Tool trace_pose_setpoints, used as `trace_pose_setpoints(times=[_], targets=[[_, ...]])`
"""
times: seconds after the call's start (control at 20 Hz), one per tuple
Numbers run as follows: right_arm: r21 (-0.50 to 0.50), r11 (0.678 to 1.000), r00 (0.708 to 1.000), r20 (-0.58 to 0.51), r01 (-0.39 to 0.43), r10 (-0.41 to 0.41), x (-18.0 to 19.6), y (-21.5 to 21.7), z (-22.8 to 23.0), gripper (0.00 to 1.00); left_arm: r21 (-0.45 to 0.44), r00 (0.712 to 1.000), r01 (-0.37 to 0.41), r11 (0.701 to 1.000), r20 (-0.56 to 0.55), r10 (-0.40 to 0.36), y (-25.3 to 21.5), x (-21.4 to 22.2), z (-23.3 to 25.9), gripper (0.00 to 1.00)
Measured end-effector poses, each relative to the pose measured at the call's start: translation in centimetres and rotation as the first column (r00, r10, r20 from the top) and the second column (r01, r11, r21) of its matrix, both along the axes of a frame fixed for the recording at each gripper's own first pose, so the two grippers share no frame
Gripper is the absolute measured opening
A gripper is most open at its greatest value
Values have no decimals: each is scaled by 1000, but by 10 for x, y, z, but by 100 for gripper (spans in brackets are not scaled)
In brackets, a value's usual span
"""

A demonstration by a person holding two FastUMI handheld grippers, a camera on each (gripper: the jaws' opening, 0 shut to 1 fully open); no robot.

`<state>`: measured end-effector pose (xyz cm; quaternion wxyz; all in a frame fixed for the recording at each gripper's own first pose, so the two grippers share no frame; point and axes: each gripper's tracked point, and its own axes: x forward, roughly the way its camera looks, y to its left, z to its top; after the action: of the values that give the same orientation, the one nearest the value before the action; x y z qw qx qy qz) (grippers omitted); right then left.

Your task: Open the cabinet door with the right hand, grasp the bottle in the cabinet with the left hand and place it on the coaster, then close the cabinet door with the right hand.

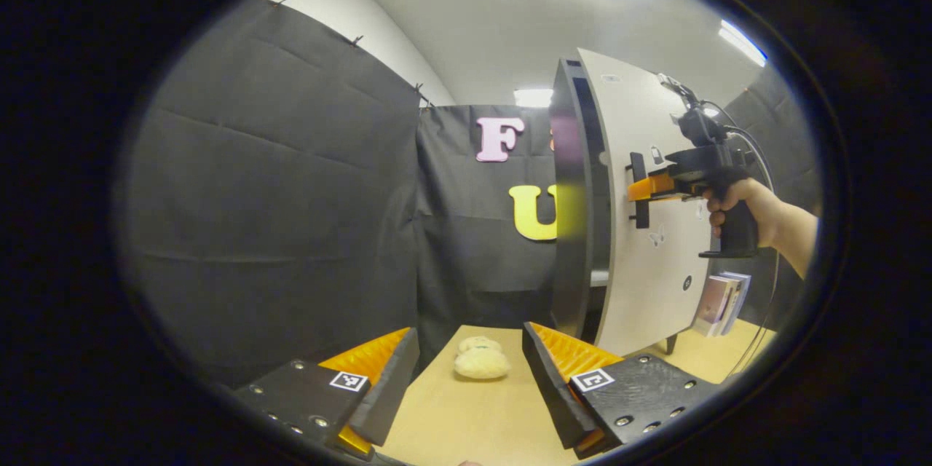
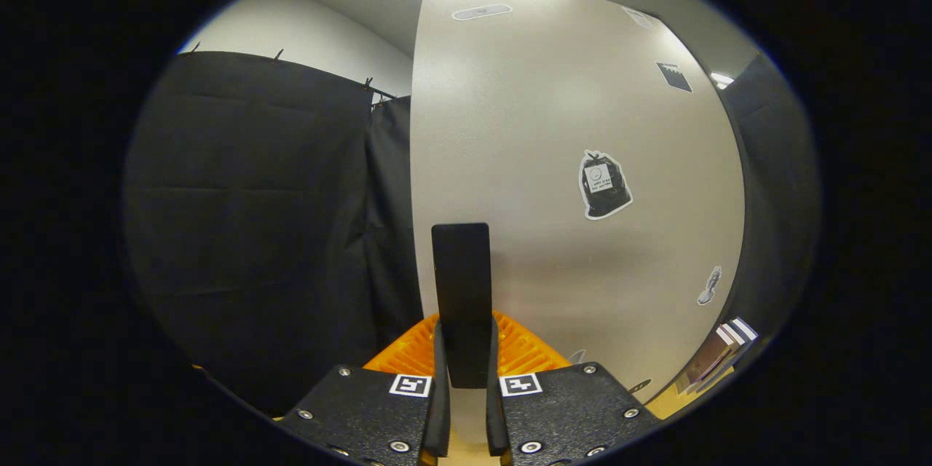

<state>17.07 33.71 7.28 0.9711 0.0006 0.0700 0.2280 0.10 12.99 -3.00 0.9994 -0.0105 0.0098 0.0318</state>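
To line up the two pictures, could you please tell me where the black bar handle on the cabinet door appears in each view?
Left gripper view: the black bar handle sits right of centre on the pale cabinet door, with the right gripper closed on it.
Right gripper view: the handle stands upright at bottom centre, between the jaws.
Shared landmark: the stack of books beyond the door's lower right edge.

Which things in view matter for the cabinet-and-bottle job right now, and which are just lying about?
Part of the job:
- cabinet door, slightly ajar
- door handle, clamped by the right gripper
- left gripper, open, hovering over the table

Just lying about:
- fluffy cream toy on the table
- books beside the cabinet
- stickers on the door
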Motion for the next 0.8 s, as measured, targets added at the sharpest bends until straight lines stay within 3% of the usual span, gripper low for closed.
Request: trace_pose_setpoints(times=[0.35, 0.45, 0.5, 0.6, 0.65, 0.8], targets=[[13, 998, 998, -1, -61, 61, -33, -20, 3, 20, 27, 999, 40, 999, 2, -40, -35, 1, 0, 89], [18, 997, 997, -2, -78, 78, -42, -28, 4, 20, 25, 999, 47, 999, -4, -47, -42, 2, 2, 85], [25, 996, 996, -5, -88, 88, -46, -32, 4, 20, 27, 999, 52, 998, -4, -51, -45, 2, 2, 89], [24, 994, 994, -5, -105, 105, -55, -41, 7, 20, 34, 998, 60, 998, -2, -60, -56, 8, 4, 86], [20, 994, 994, -5, -111, 111, -57, -44, 6, 20, 34, 998, 67, 997, 0, -67, -63, 11, 6, 89], [24, 991, 991, -8, -130, 130, -72, -60, 10, 20, 33, 996, 91, 995, 6, -91, -80, 13, 9, 89]])
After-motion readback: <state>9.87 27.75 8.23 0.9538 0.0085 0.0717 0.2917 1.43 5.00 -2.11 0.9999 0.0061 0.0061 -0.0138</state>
